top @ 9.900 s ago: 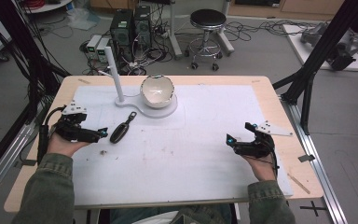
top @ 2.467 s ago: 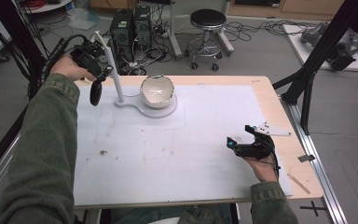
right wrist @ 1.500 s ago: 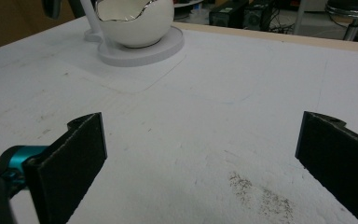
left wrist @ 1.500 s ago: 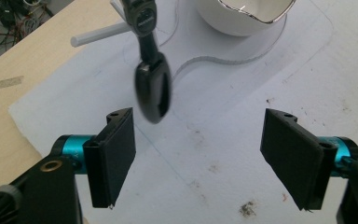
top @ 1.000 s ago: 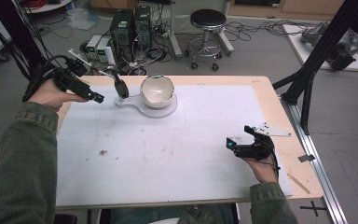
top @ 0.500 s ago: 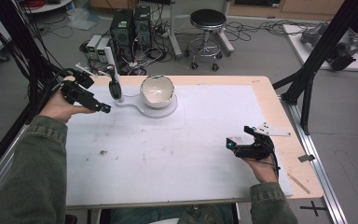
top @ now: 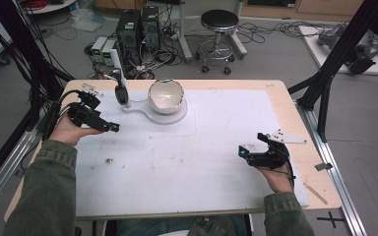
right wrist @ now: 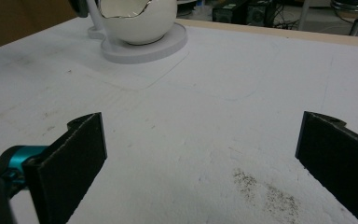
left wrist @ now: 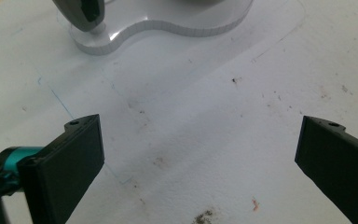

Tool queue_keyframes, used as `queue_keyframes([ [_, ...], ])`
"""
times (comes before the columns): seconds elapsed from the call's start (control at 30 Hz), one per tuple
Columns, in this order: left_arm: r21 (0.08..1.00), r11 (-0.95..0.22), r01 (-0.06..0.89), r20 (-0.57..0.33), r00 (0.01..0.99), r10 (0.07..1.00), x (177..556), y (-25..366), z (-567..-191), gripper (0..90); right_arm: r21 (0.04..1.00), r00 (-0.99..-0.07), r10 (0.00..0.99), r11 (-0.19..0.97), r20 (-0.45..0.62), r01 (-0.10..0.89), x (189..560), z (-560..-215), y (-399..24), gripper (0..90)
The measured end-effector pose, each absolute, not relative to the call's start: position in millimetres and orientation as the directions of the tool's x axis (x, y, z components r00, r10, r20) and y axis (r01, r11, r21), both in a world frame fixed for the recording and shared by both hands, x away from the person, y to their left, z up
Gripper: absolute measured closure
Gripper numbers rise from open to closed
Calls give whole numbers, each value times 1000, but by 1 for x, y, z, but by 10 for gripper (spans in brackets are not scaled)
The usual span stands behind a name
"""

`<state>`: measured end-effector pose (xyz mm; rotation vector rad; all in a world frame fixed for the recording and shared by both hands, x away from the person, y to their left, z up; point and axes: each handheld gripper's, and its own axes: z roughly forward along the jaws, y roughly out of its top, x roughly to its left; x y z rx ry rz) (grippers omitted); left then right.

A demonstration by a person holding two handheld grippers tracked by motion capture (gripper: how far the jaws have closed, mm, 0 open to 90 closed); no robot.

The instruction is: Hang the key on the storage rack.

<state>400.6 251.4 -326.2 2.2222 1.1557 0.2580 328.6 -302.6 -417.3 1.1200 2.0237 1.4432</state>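
Just beyond left gripper (top: pixel 109 127): hanging scoop (top: pixel 122 93).

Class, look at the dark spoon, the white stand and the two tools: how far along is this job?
Done, it seems: the dark spoon hangs from the stand's post, beside the egg-shaped bowl on the white base. In hand: nothing. The left tool has just been opening; its jaws are wide and empty, clear of the spoon. The right tool rests open on the mat. Left: likely only setting the left hand down.
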Motion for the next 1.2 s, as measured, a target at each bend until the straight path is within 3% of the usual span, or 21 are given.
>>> queue_keyframes([
  [0.13, 613, -448, 651, -43, 594, 803, 392, 249, -336, 17, 917, -591, 798, 139, 119, 373, 329, -417, -302, 8],
  [0.4, 636, -421, 647, -60, 586, 808, 377, 253, -351, 17, 915, -590, 799, 141, 120, 378, 328, -417, -302, 8],
  [0.8, 697, -409, 588, -17, 584, 811, 354, 254, -366, 17, 912, -593, 797, 151, 115, 381, 329, -418, -301, 8],
  [1.2, 780, -325, 535, -15, 535, 845, 318, 266, -392, 17, 912, -596, 796, 158, 110, 379, 329, -418, -300, 8],
])
